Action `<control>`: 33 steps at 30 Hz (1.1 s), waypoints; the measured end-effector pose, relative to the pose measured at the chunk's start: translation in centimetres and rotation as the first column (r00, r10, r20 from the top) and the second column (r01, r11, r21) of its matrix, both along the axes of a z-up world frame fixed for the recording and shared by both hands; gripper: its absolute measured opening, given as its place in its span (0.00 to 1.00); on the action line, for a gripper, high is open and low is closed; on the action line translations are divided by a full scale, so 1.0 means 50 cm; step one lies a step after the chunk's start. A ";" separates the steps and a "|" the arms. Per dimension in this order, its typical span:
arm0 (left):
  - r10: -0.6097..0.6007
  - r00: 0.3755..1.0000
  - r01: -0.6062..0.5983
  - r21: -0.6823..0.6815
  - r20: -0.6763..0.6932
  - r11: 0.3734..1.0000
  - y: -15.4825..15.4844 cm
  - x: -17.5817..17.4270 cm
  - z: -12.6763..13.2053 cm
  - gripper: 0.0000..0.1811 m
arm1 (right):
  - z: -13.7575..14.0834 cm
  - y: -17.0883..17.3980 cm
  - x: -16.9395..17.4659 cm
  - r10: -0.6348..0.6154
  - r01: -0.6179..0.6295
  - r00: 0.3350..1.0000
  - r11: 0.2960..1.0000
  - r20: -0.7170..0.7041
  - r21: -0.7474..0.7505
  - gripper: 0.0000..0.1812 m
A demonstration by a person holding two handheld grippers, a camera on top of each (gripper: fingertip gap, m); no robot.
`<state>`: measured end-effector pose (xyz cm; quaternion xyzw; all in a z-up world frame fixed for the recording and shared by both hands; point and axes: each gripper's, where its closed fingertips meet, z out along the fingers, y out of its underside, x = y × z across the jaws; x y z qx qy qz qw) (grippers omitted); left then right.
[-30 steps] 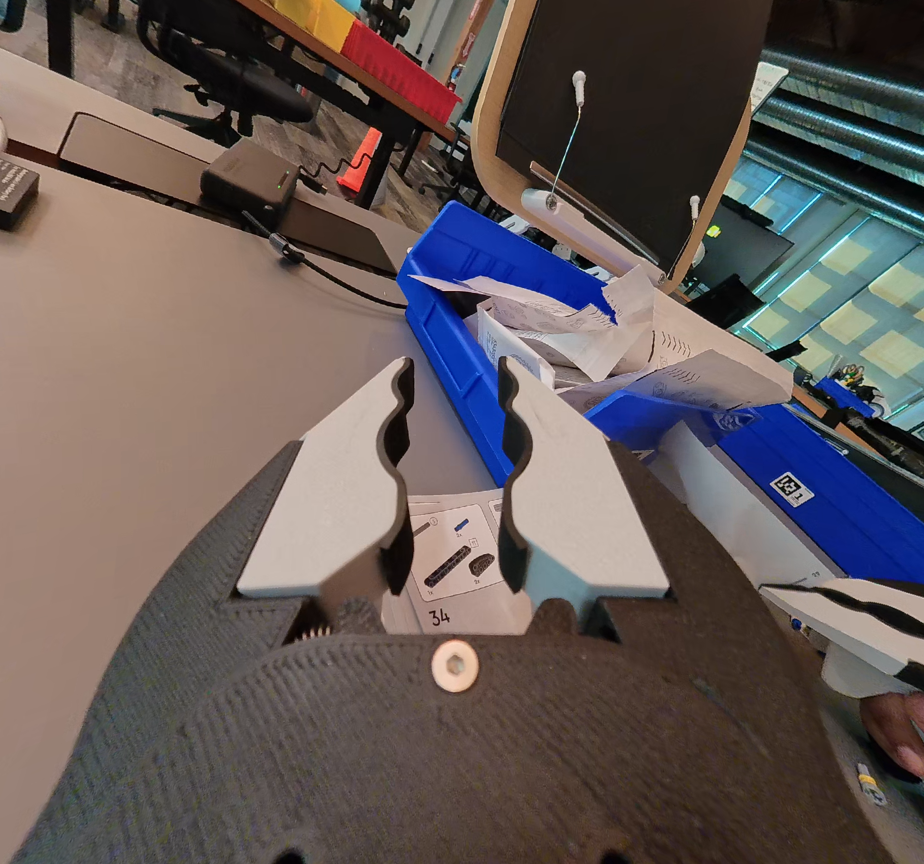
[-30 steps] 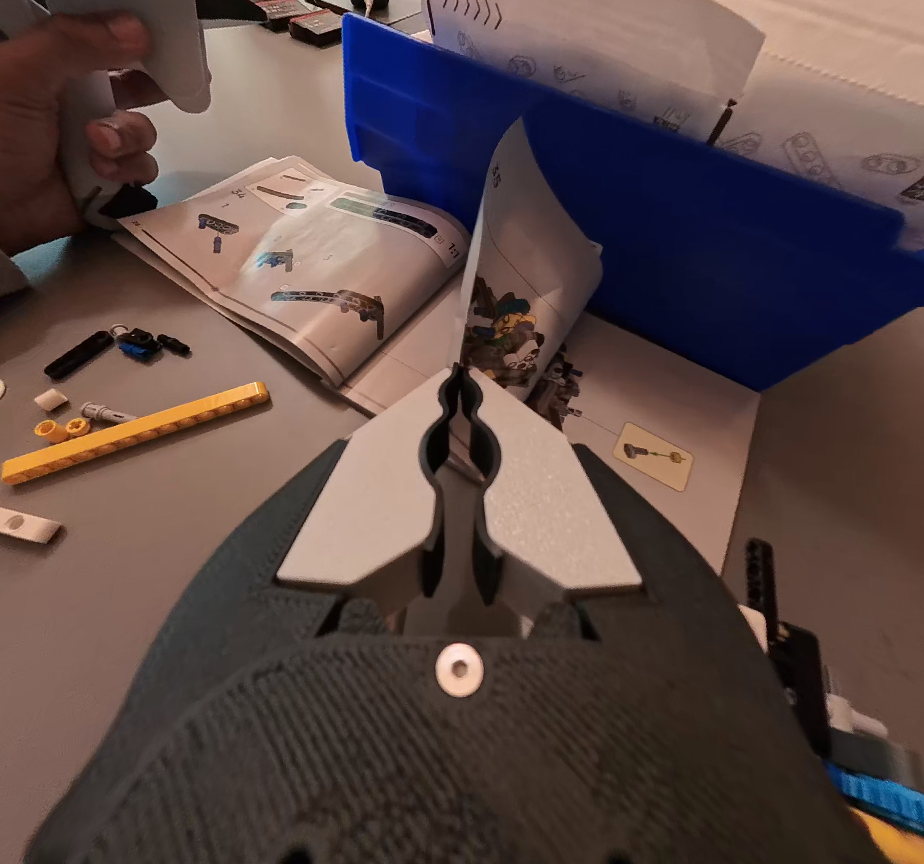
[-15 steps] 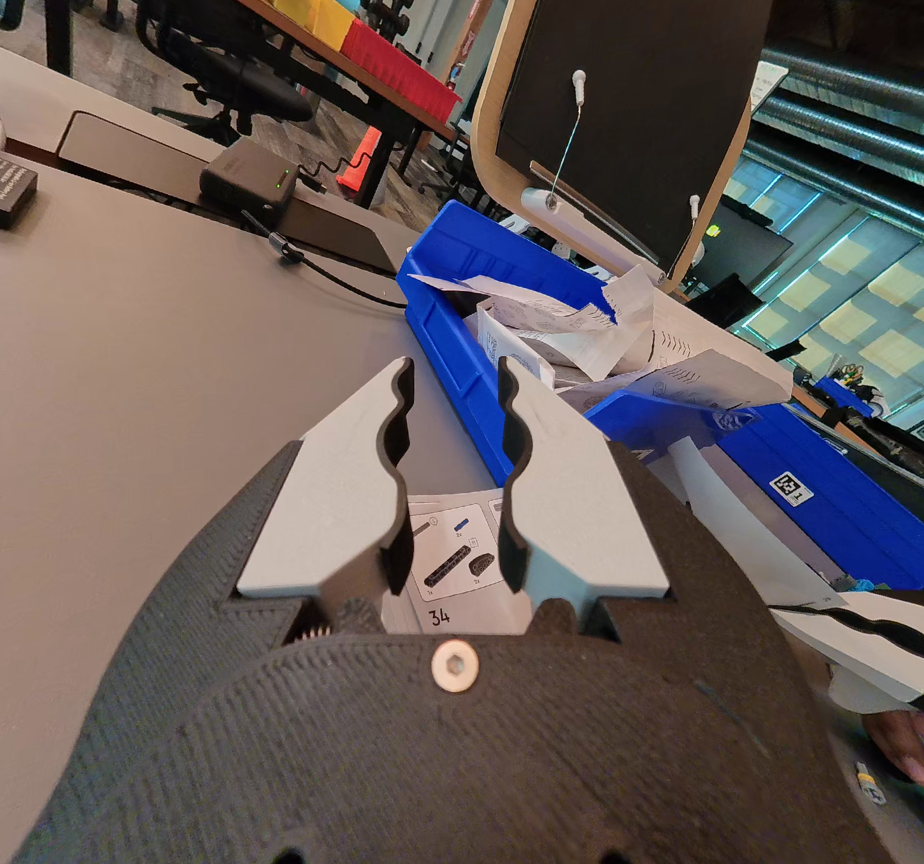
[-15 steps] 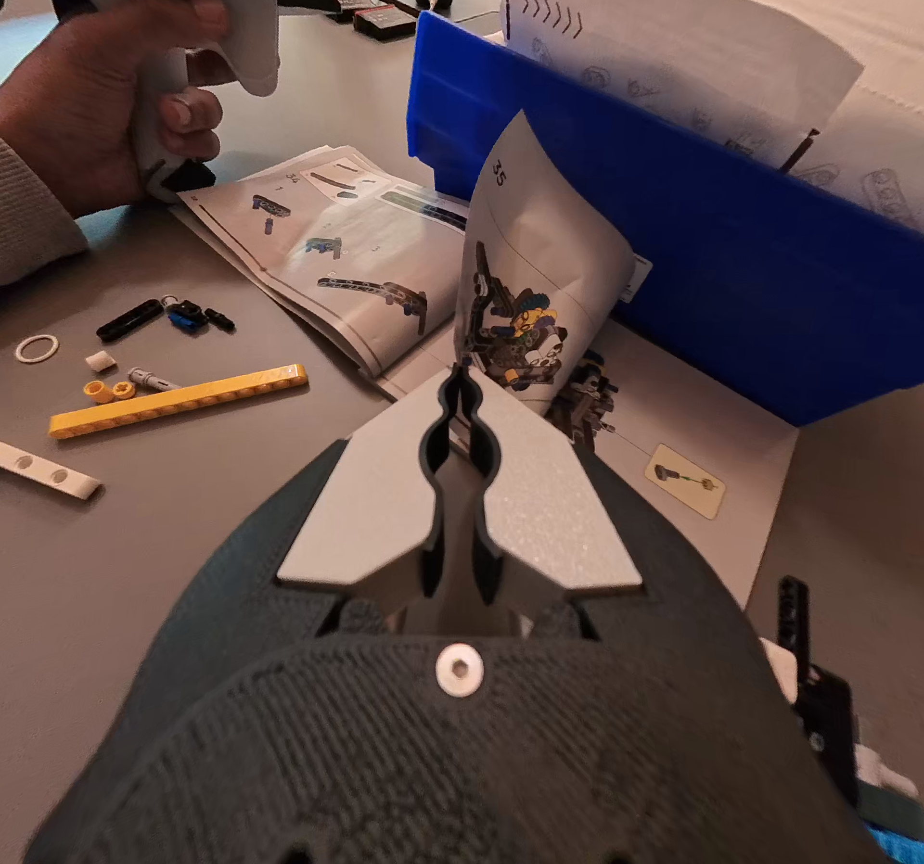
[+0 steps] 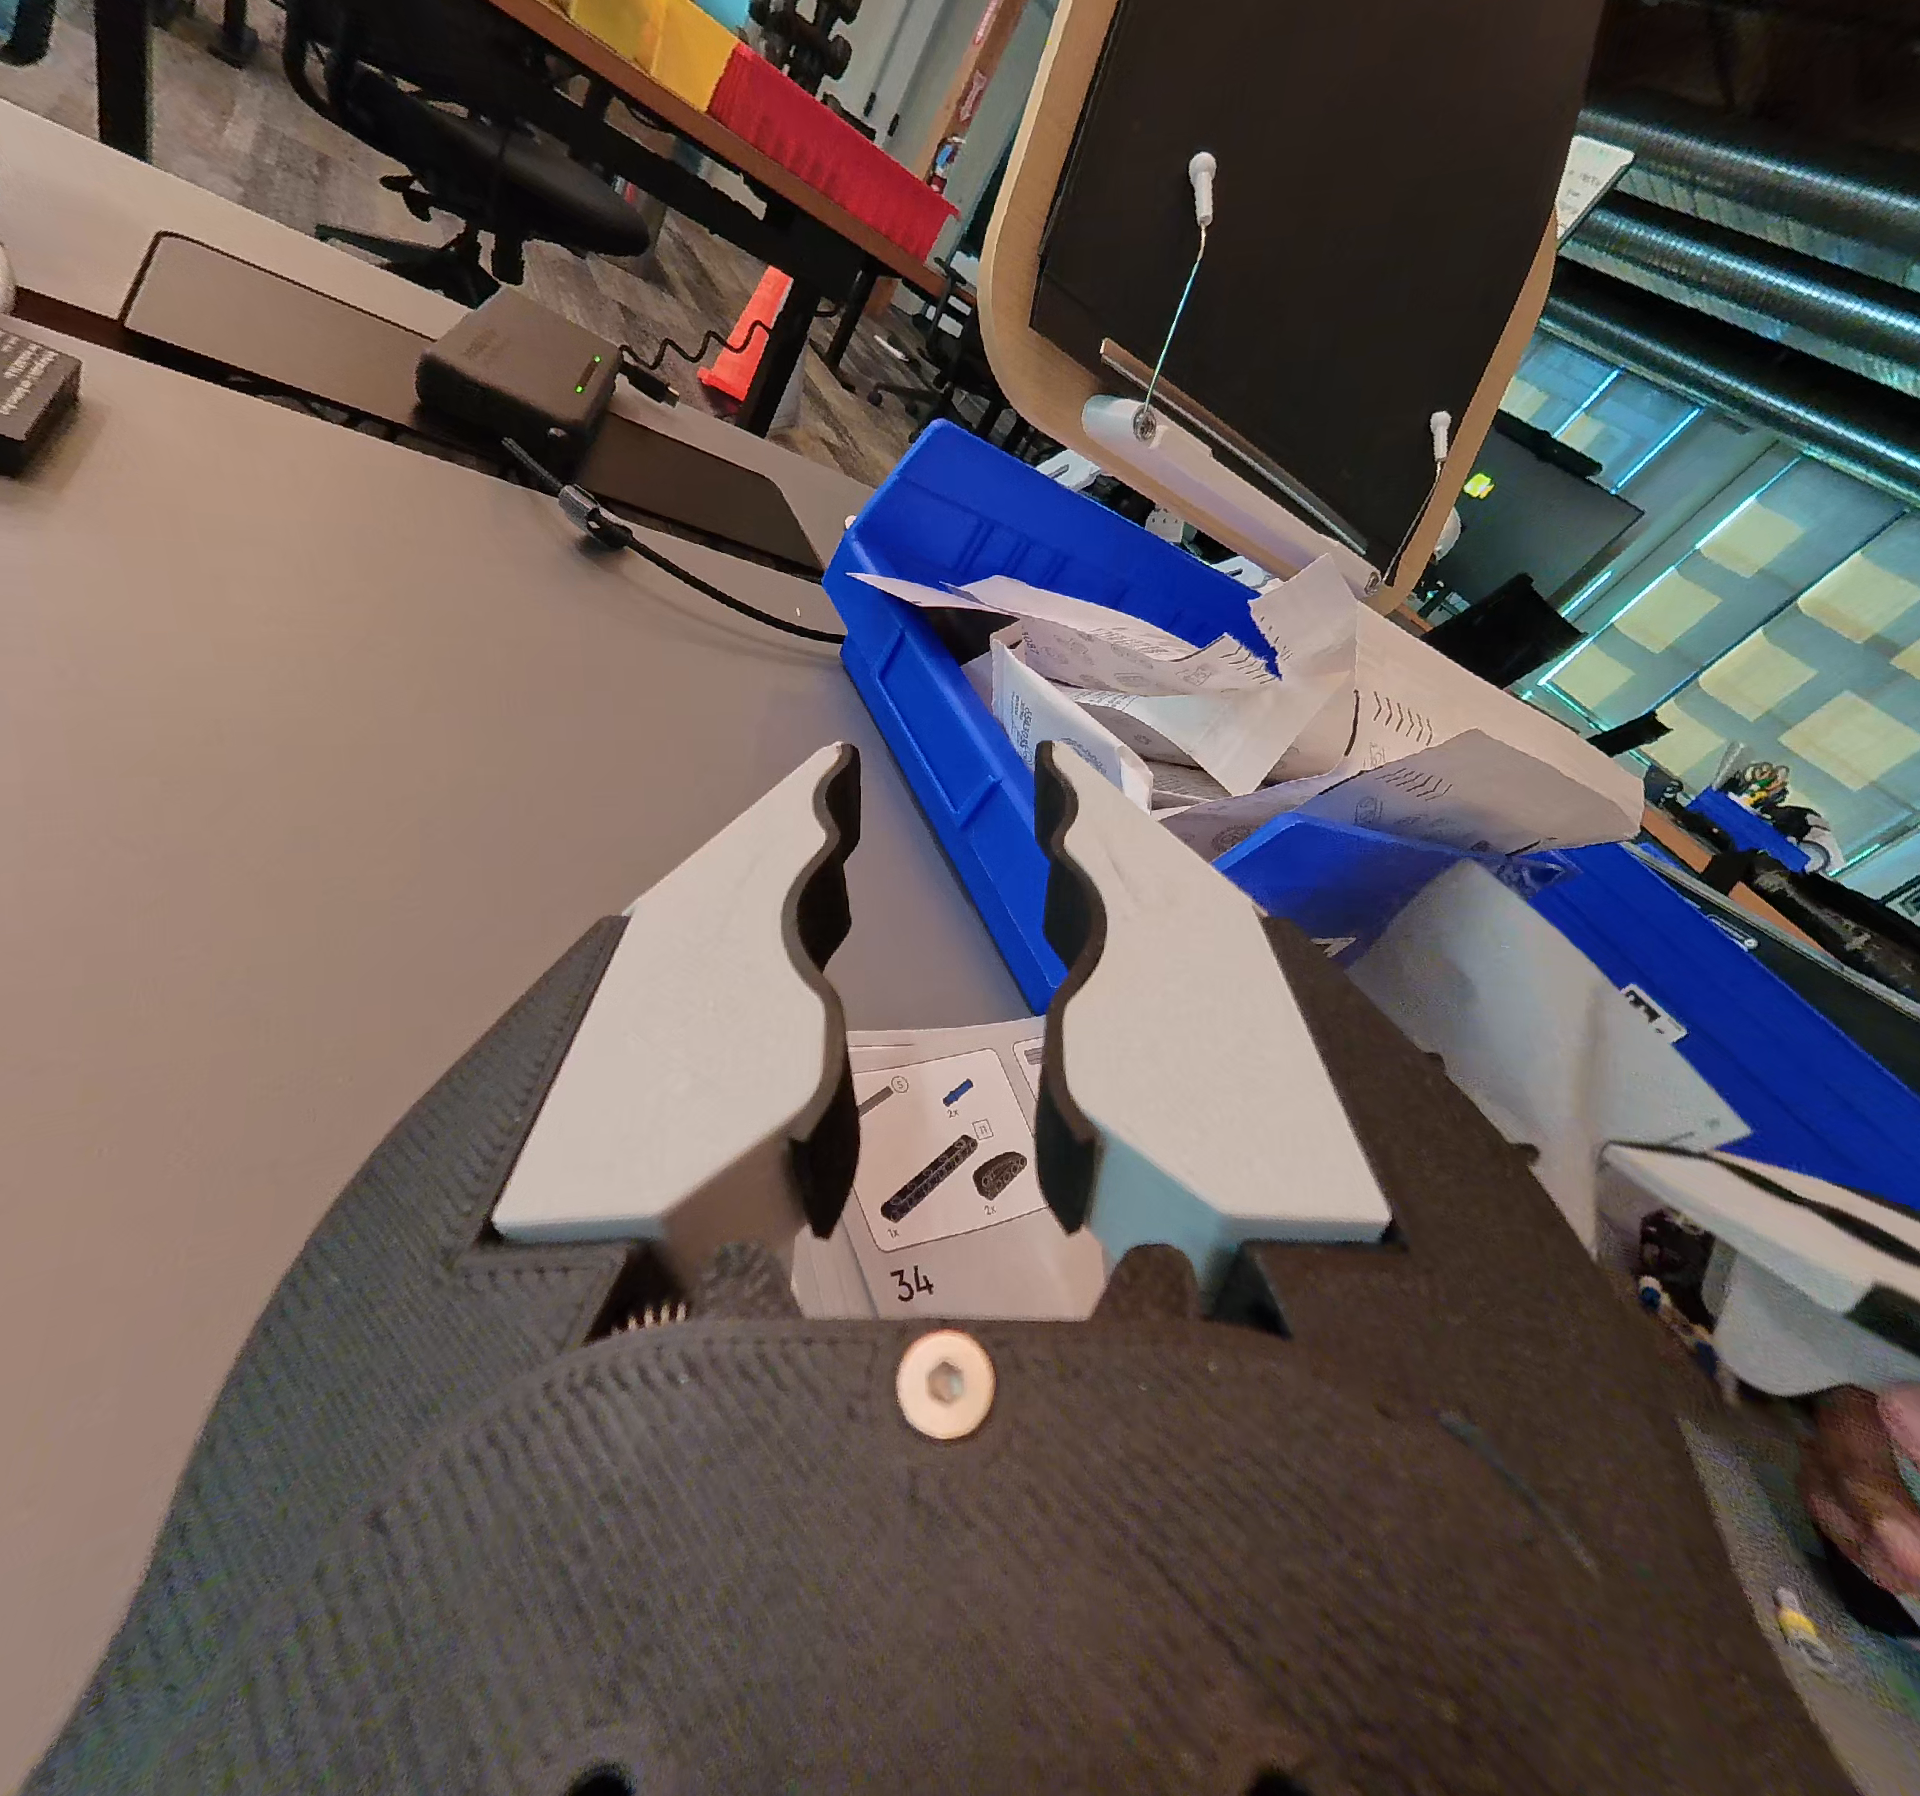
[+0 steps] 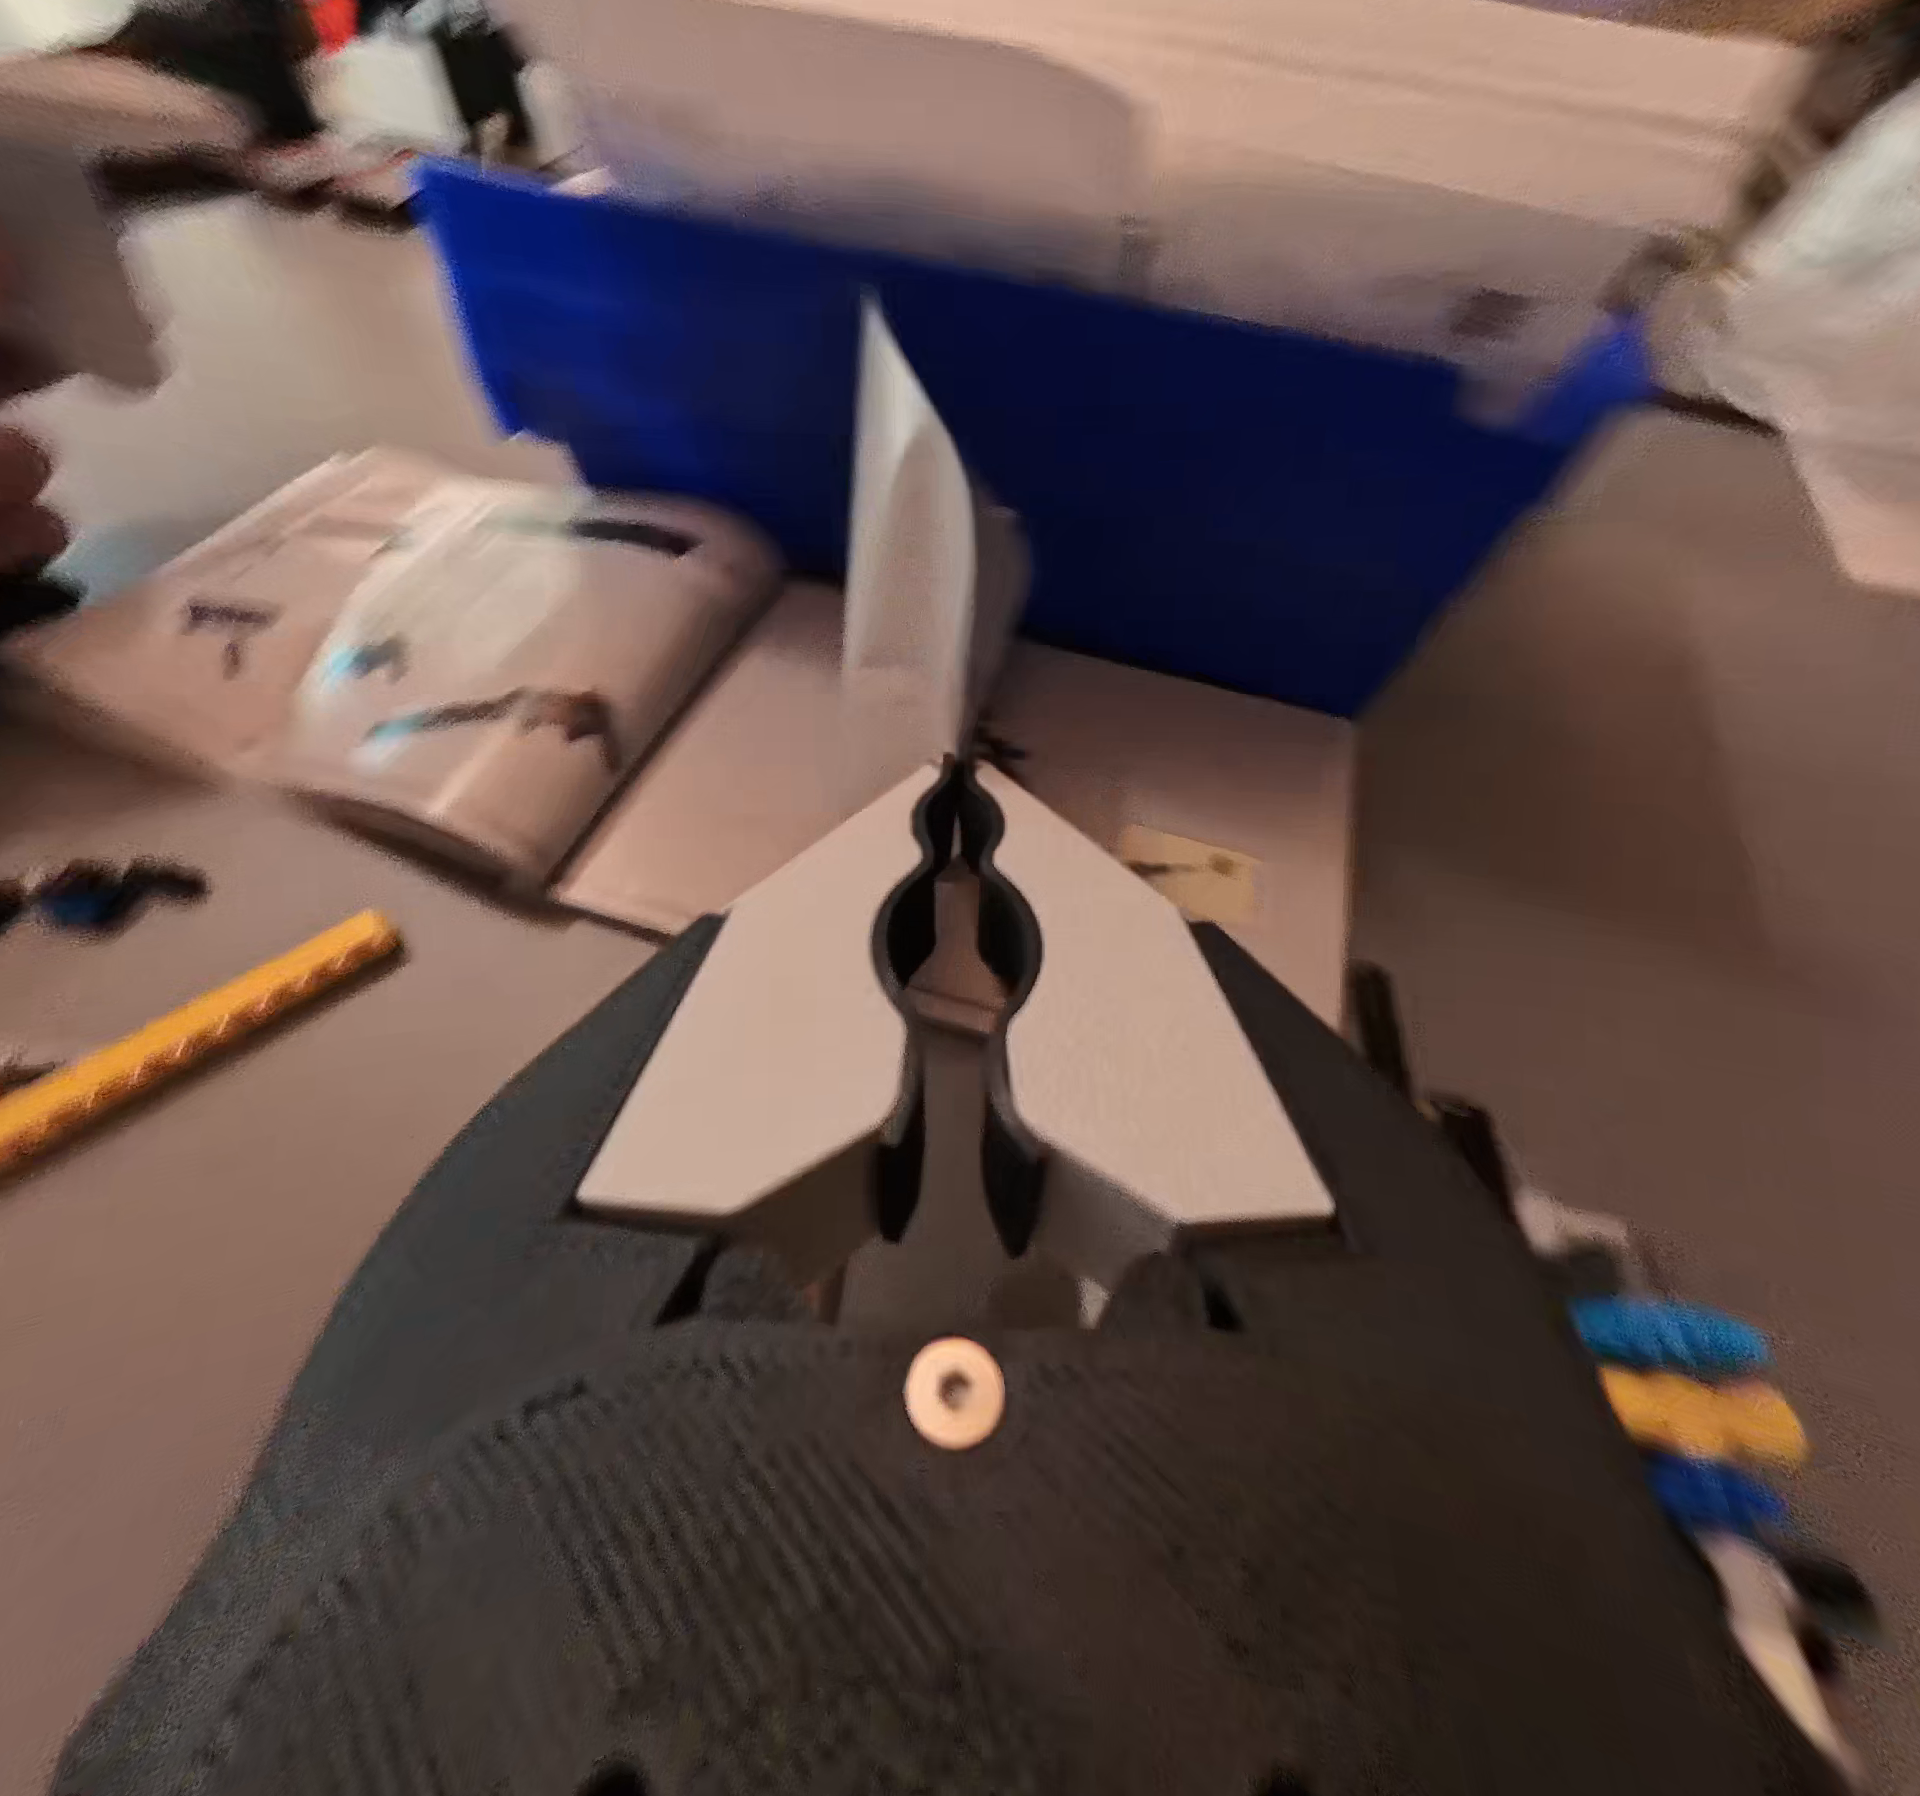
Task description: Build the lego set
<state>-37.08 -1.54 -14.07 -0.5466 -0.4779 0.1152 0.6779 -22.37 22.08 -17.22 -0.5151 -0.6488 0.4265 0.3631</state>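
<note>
Your right claw (image 6: pixel 961 770) is pinched together on a page (image 6: pixel 909 541) of the instruction booklet (image 6: pixel 436 645), holding it upright just in front of the blue bin (image 6: pixel 1039 458). Your left claw (image 5: pixel 945 780) stands apart and empty above the booklet's corner, beside the same bin. The yellow beam (image 6: pixel 197 1029) lies on the counter (image 6: pixel 208 1331), left of the booklet; that view is blurred.

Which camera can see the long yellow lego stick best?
The right wrist view. The long yellow lego stick lies in plain sight on the table, left of the right gripper, though blurred by motion. The left wrist view does not show it.
</note>
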 end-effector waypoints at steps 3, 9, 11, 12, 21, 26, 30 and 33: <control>-0.004 1.000 0.004 0.001 0.004 1.000 0.001 -0.001 -0.001 0.18 | -0.014 0.064 0.008 -0.128 0.139 0.989 0.979 0.078 -0.149 0.00; -0.005 1.000 0.005 0.000 0.004 1.000 0.002 -0.001 -0.001 0.18 | -0.032 0.084 0.007 -0.171 0.192 0.976 0.967 0.137 -0.165 0.00; -0.005 1.000 0.005 0.003 0.005 1.000 0.001 -0.001 -0.001 0.18 | -0.032 0.084 0.006 -0.171 0.193 0.976 0.968 0.138 -0.162 0.00; -0.005 1.000 0.005 0.003 0.005 1.000 0.001 -0.001 -0.001 0.18 | -0.033 0.084 0.006 -0.170 0.192 0.975 0.967 0.140 -0.165 0.00; -0.005 1.000 0.005 0.004 0.004 1.000 0.001 -0.001 -0.001 0.18 | -0.033 0.082 0.006 -0.159 0.183 0.977 0.965 0.141 -0.185 0.00; -0.005 1.000 0.005 0.001 0.003 1.000 0.001 0.000 -0.001 0.18 | -0.033 0.084 0.006 -0.157 0.185 0.977 0.962 0.144 -0.203 0.00; -0.006 1.000 0.006 0.001 0.003 1.000 0.001 0.000 0.000 0.18 | -0.033 0.084 0.006 -0.155 0.183 0.977 0.962 0.146 -0.203 0.00; -0.006 1.000 0.006 0.000 0.003 1.000 0.001 0.000 0.000 0.18 | -0.034 0.082 0.006 -0.150 0.179 0.978 0.963 0.148 -0.203 0.00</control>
